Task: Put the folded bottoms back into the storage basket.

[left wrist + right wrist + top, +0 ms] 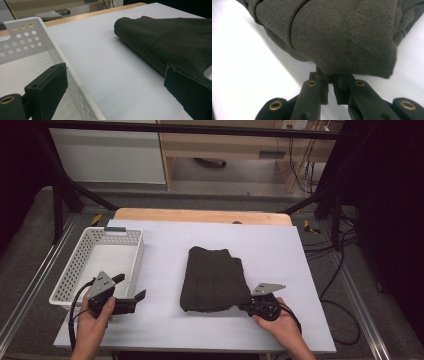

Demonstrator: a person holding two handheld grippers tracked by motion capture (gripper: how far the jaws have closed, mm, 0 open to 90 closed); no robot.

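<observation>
Folded dark garment (214, 280) is lying at the centre of the high view on the white-covered bench (280, 250), with the perforated white basket (131, 251) sitting well apart from it toward the left of the frame. The right gripper (248, 307) is pressing in at the garment's lower right corner, and the step in hand looks like taking hold of that corner; its jaws are standing nearly closed, a thin slit between them, with the cloth edge apparently caught at their tips, though the fabric is draping over the tips and hiding the exact bite. The left gripper (131, 300) is hovering in the lower left of the frame, just beside the basket's near corner, its jaws spread wide and holding nothing. By my reading, the next move is calling for the left gripper to cross to the garment's near left corner and close on it, so both ends can be lifted together toward the basket. The right gripper view is giving the weave, the stacked fold lines and the pinched corner (332, 72) close up, which the high view is leaving too small to judge. The left gripper view is showing the basket's bare inside (22, 67) and the rolled far edge of the garment (160, 37) across open bench.
</observation>
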